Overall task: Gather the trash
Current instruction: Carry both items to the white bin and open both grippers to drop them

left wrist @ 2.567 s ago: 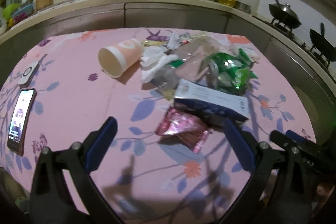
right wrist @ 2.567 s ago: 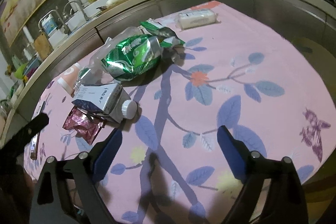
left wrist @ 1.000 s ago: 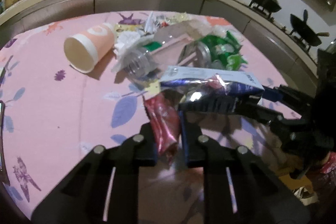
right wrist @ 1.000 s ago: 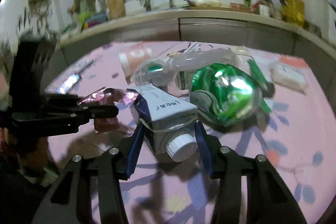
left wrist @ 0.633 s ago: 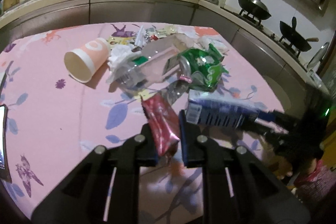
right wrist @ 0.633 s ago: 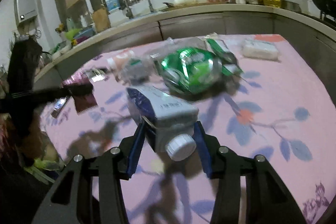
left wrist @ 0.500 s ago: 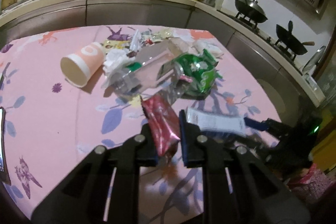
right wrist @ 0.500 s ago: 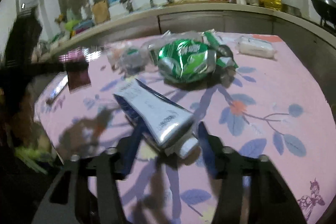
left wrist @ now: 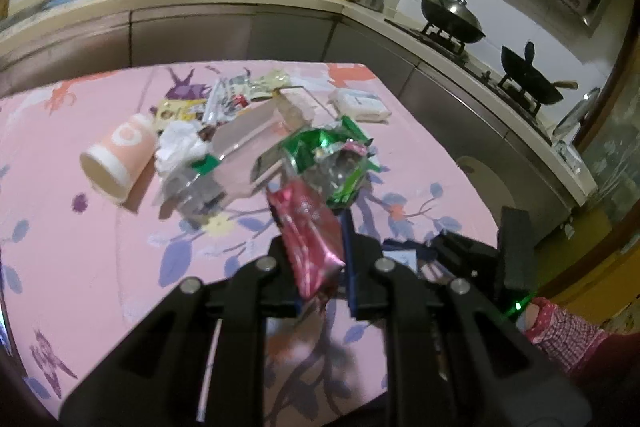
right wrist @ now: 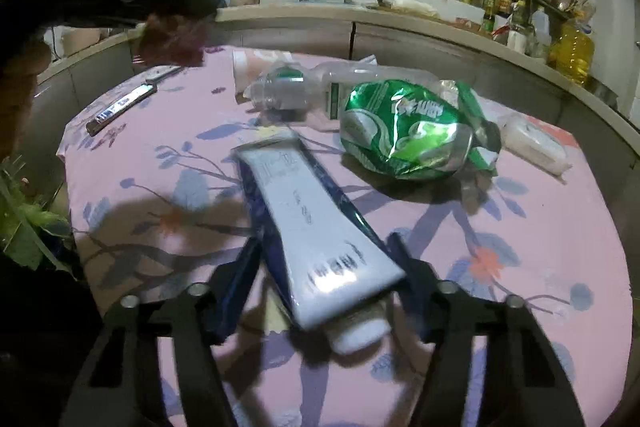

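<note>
With the left gripper (left wrist: 320, 251) clamped on a red wrapper (left wrist: 308, 231) and the right gripper (right wrist: 324, 267) gripping a flattened carton (right wrist: 312, 227), the paper cup (left wrist: 118, 161), plastic bottle (right wrist: 320, 87) and green bag (right wrist: 404, 131) beside it remained uncollected.

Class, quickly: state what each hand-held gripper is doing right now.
Left hand-held gripper: closed on the pink wrapper.
Right hand-held gripper: holding the flattened carton, closed around it.

Bare pink cloth (left wrist: 100, 259) lay open at the table's near left; a trash heap (left wrist: 280, 147) (cup (left wrist: 118, 159), bottle (right wrist: 304, 87), green bag (right wrist: 404, 131)) blocked the centre.
</note>
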Action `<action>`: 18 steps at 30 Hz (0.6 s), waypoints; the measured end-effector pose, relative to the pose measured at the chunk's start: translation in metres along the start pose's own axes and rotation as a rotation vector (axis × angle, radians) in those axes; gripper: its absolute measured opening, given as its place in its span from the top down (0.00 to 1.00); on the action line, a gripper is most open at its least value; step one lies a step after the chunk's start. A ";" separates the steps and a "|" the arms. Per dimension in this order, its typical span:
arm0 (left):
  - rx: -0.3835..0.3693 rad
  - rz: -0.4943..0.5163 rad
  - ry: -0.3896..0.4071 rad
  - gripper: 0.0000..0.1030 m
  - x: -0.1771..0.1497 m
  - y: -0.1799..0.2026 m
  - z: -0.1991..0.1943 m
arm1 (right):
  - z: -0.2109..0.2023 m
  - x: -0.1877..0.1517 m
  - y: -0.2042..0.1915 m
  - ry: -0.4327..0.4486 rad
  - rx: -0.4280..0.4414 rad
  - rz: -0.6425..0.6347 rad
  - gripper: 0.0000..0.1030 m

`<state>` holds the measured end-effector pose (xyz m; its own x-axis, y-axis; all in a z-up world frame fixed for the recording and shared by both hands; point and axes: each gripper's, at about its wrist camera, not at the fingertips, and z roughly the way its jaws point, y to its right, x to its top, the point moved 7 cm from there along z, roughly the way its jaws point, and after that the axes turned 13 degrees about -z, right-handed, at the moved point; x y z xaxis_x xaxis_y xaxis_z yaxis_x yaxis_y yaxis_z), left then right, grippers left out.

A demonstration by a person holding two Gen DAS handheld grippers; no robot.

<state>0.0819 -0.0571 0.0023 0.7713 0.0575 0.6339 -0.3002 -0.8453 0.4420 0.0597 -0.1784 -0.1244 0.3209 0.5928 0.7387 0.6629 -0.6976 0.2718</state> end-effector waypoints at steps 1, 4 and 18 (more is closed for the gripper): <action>0.002 0.017 -0.001 0.86 0.002 0.006 0.003 | -0.006 -0.001 0.001 0.023 0.001 0.022 0.47; -0.011 0.059 -0.017 0.86 0.008 0.027 0.015 | -0.025 -0.007 0.012 0.075 -0.001 0.114 0.49; -0.329 0.412 -0.229 0.86 -0.014 0.293 0.181 | -0.206 -0.175 0.193 0.062 -0.583 0.719 0.50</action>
<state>0.0847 -0.4015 0.0081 0.6446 -0.3889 0.6582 -0.7322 -0.5616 0.3852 -0.0076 -0.5001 -0.0746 0.4749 -0.0716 0.8771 -0.1320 -0.9912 -0.0095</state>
